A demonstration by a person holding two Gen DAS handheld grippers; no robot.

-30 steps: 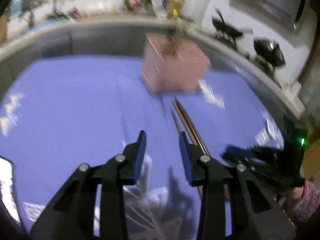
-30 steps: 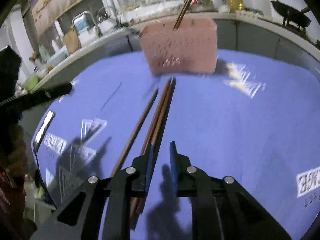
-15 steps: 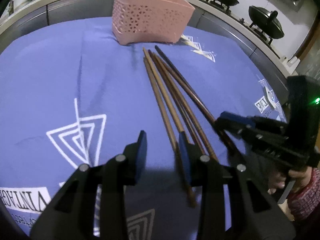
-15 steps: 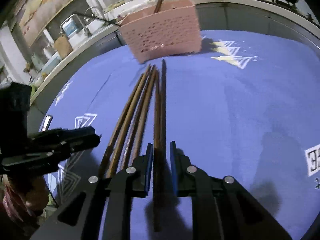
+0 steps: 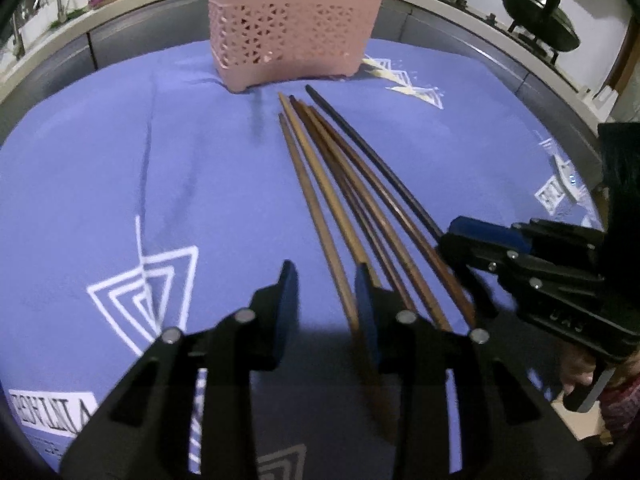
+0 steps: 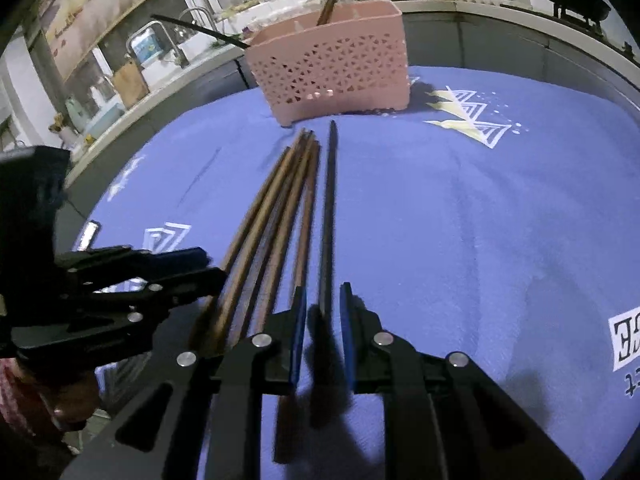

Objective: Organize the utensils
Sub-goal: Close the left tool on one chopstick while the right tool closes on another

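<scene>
Several brown chopsticks [image 5: 332, 196] and one black chopstick [image 5: 376, 160] lie side by side on the blue cloth, pointing at a pink perforated holder [image 5: 292, 32] that holds a few utensils. My left gripper [image 5: 326, 288] is open, low over the leftmost brown chopstick's near end. My right gripper [image 6: 323, 304] is open with its jaws either side of the black chopstick [image 6: 329, 200]; it also shows in the left wrist view [image 5: 480, 236]. The brown chopsticks [image 6: 272, 216] lie left of it, the holder [image 6: 332, 68] beyond.
The blue printed cloth [image 5: 100, 168] covers a counter. Two black woks [image 5: 540, 24] sit on a stove at the far right. A sink and tap [image 6: 160, 40] with kitchen clutter lie at the far left.
Both grippers have come down and closer to the near ends of the chopsticks. The right gripper's jaws have opened a little wider around the black chopstick.
</scene>
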